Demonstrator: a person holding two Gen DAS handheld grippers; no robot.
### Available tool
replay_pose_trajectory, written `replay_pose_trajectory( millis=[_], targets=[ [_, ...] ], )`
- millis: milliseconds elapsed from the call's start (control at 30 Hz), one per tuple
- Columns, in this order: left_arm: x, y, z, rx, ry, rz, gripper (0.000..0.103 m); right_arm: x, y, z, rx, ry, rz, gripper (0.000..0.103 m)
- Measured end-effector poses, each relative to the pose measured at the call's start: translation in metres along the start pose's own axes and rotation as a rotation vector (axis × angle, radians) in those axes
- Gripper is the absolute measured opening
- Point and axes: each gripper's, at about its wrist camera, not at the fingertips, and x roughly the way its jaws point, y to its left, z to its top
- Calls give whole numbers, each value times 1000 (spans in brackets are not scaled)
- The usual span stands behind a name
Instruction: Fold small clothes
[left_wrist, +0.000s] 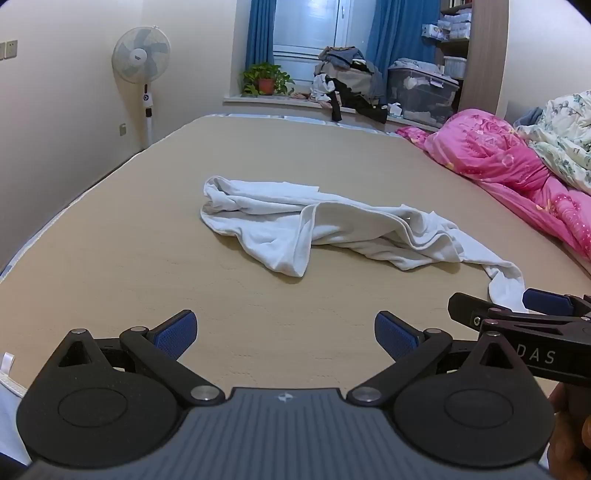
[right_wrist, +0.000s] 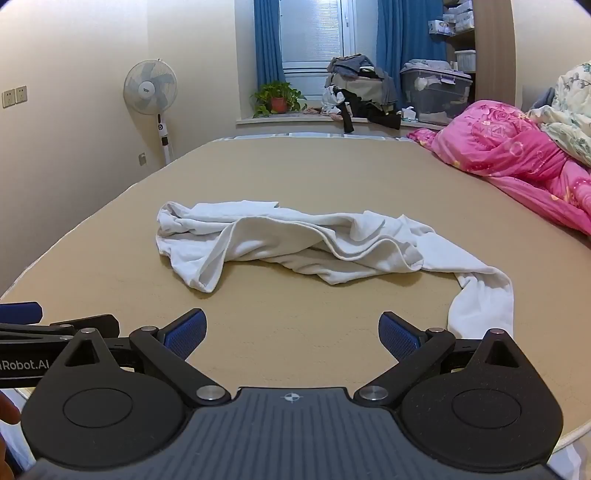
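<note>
A crumpled white garment (left_wrist: 325, 229) (right_wrist: 295, 243) lies bunched in the middle of the tan bed (left_wrist: 147, 258) (right_wrist: 295, 173), one long sleeve trailing toward the near right. My left gripper (left_wrist: 284, 332) hovers over the bed's near edge, open, with bare mattress between its blue pads. My right gripper (right_wrist: 291, 332) is also open and holds nothing; the sleeve end (right_wrist: 480, 310) lies just beyond its right finger. In the left wrist view the right gripper (left_wrist: 524, 314) shows at the right edge, close to the sleeve end.
A pink quilt (left_wrist: 517, 162) (right_wrist: 517, 151) and a pale floral one are heaped along the bed's right side. Beyond the far edge a sill holds a potted plant (left_wrist: 266, 79), a clothes pile (left_wrist: 347, 81) and a plastic bin (left_wrist: 421, 94). A standing fan (left_wrist: 142, 55) is by the left wall.
</note>
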Motion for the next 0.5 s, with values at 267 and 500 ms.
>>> replay_pose_trajectory(
  millis=[267,500],
  targets=[
    [0,0,0,1,-1,-1,102,1,0,0,1,-1,0,99],
    [-2,0,0,-1,-22,-9,102,2,1,-1,0,-1,-1,99]
  ],
)
